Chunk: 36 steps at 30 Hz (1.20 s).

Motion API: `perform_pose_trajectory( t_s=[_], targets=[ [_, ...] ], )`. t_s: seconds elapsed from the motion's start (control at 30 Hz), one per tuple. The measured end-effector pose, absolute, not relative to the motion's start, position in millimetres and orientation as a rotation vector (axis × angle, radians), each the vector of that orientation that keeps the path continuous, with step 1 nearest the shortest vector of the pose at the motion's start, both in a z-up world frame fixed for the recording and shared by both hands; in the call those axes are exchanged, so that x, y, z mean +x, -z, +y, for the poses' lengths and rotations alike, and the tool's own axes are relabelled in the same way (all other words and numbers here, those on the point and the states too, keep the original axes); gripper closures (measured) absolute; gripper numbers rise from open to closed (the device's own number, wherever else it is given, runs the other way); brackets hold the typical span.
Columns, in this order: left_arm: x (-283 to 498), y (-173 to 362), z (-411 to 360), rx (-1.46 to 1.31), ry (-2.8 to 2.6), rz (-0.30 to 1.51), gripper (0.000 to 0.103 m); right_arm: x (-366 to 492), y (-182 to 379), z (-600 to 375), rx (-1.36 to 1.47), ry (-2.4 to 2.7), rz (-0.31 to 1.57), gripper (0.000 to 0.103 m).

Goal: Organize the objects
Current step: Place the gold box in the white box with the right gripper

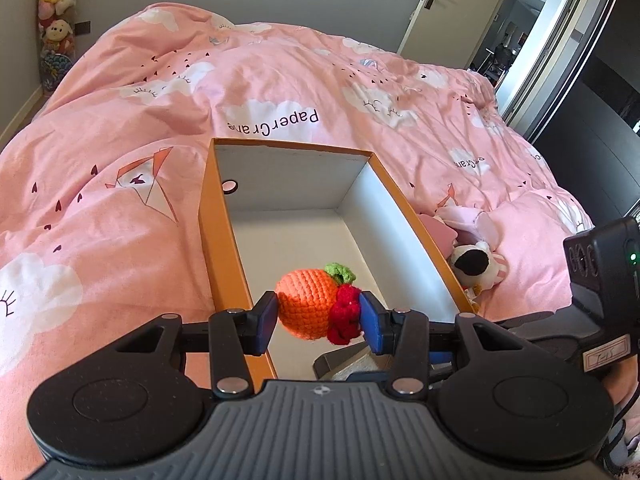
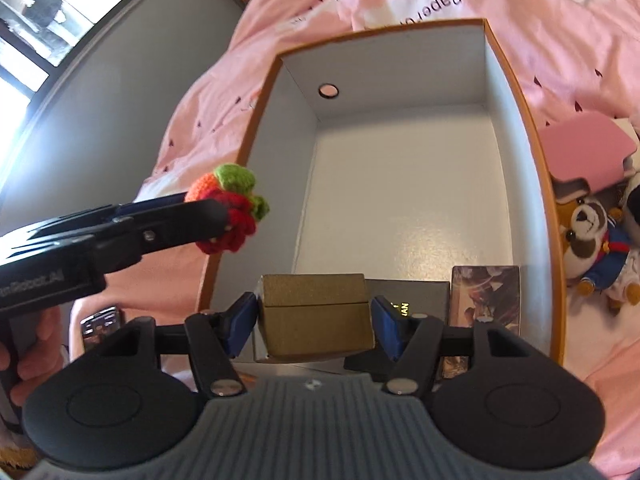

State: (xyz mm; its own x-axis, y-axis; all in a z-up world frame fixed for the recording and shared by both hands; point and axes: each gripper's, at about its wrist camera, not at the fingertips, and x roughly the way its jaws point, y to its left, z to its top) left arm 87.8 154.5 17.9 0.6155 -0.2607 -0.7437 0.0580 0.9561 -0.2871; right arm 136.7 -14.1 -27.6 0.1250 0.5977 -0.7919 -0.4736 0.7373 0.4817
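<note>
crochet fruit [image 1: 316, 306] clamped between left jaws, above box [image 1: 224, 264]

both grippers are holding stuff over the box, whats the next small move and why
Probably lower the left gripper and release the crocheted orange fruit toy into the orange cardboard box: it hangs above bare white floor. The right gripper grips a small gold box nearer the occupied end.
</note>
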Motion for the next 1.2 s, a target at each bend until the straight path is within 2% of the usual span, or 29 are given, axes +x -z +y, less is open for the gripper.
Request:
perform_pose_trajectory(
  t_s=[0.73, 0.87, 0.9, 1.1, 1.2],
  targets=[
    [99.3, -2.6, 149.2, -0.132, 0.249, 0.954, 0.053, 141.6, 65.6, 18.4, 0.126, -0.853, 1.416, 0.040],
    [105.7, -3.1, 144.8, -0.085, 0.277, 0.989, 0.053, 143.3, 72.5, 13.8, 0.157, -0.880, 1.456, 0.059],
    [107.9, -3.4, 143.2, -0.067, 0.281, 1.000, 0.053, 143.7, 71.4, 11.5, 0.156, -0.882, 1.452, 0.061],
    [120.7, -8.5, 135.0, 0.047, 0.254, 1.033, 0.053, 151.3, 44.3, 13.4, 0.020, -0.872, 1.247, 0.061],
    [126.0, -8.2, 127.2, 0.147, 0.276, 1.056, 0.053, 160.2, 45.9, 26.7, -0.018, -0.904, 1.229, 0.063]
  ],
)
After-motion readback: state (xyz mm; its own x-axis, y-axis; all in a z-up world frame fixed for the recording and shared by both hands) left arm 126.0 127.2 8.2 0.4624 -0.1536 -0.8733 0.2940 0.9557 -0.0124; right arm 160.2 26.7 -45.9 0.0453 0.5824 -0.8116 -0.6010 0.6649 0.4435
